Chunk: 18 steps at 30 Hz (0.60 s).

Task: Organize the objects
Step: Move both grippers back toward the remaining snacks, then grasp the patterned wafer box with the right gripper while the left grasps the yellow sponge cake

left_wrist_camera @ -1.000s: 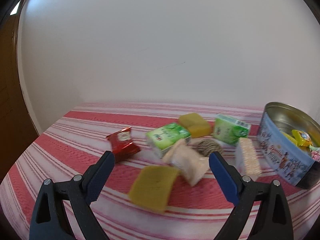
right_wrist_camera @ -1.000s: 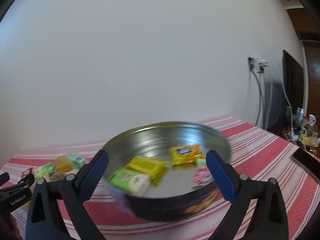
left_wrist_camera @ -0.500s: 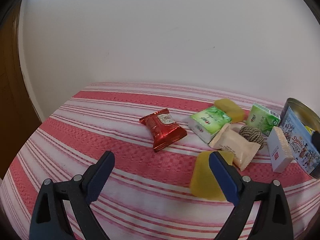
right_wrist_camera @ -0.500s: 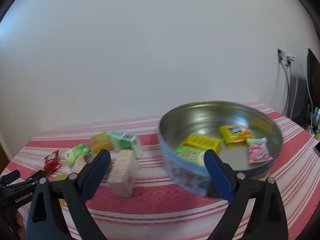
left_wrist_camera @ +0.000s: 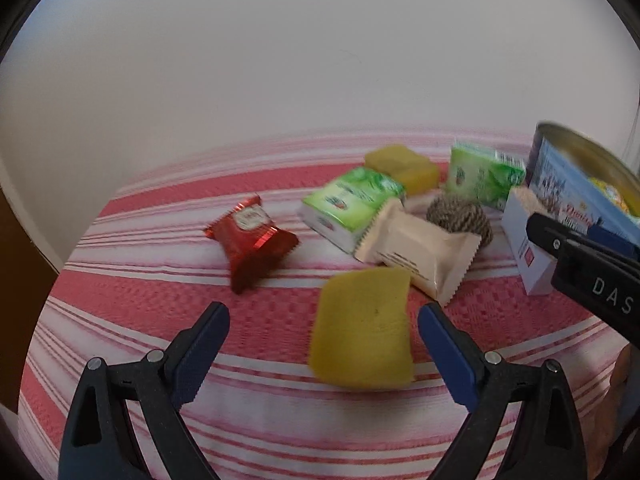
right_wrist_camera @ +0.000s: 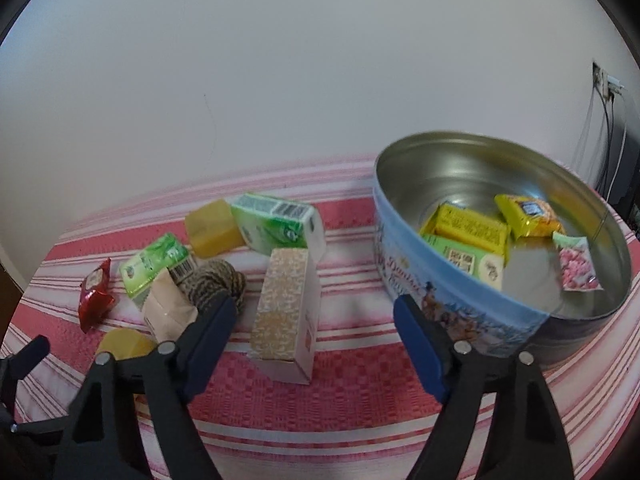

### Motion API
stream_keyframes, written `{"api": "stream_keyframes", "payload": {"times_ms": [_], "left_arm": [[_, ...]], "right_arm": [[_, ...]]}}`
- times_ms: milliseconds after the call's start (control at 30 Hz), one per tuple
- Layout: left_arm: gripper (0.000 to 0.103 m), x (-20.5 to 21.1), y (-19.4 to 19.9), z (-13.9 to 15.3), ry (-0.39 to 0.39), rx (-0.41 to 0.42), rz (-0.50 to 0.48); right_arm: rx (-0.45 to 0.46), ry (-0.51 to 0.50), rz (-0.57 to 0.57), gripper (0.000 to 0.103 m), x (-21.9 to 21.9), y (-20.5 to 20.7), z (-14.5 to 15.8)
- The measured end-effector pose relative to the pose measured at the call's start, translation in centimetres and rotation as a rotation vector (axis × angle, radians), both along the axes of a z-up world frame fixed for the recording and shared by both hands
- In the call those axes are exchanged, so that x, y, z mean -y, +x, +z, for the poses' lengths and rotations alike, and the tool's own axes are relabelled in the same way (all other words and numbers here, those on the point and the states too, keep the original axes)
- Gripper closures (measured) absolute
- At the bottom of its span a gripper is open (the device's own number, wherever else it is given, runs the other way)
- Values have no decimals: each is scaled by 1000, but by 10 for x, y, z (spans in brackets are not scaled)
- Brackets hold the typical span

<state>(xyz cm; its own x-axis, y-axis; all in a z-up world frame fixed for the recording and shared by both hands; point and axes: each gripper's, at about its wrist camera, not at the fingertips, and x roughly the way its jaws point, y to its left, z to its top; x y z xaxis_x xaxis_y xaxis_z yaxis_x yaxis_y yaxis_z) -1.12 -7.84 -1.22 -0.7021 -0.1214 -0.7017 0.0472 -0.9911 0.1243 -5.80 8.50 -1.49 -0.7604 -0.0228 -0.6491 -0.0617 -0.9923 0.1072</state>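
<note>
Biggest thing on the striped cloth [right_wrist_camera: 360, 408] is the round tin [right_wrist_camera: 472, 304], open, with four snack packets already lying on its floor, so the tin is our landmark and the likely home for everything else. Just left of the tin stands the white patterned box [right_wrist_camera: 286, 312], upright on its end, and it sits squarely between the wide-open, empty jaws of the right gripper [right_wrist_camera: 314, 340]. That looks like the step in hand: close on the box's two broad faces, low enough that it does not topple, then lift clear of the tin's rim before letting go inside. Further left of the tin, the green carton [left_wrist_camera: 482, 178] and the green packet [left_wrist_camera: 352, 204] crowd a yellow block [left_wrist_camera: 402, 168], with the beige pouch [left_wrist_camera: 420, 250] leaning against the twine ball [left_wrist_camera: 460, 216]. Farthest out from the tin, the left gripper [left_wrist_camera: 322, 344] hangs parted and empty, the flat yellow sponge [left_wrist_camera: 362, 342] lying near its right finger, and the small red sachet [left_wrist_camera: 252, 240] beyond it.
</note>
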Motion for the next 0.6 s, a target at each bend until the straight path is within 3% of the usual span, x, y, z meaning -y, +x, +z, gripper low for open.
{"api": "stream_keyframes", "payload": {"times_ms": [100,367,500,600], "left_arm": [[6,-2,-8,-6,-12,48,18],[11,11,-18,-13,74,105,48],[11,17,-20,-16,137,117,48],[11,17,-20,-16,135,117,53]], "right_arm": [[30,4,4,23,2,-5,-3],[109,26,5,29,11,-18,-12],[158,41,10,45,15,-26,-18],[180,47,17,56,17,-28,-20]]}}
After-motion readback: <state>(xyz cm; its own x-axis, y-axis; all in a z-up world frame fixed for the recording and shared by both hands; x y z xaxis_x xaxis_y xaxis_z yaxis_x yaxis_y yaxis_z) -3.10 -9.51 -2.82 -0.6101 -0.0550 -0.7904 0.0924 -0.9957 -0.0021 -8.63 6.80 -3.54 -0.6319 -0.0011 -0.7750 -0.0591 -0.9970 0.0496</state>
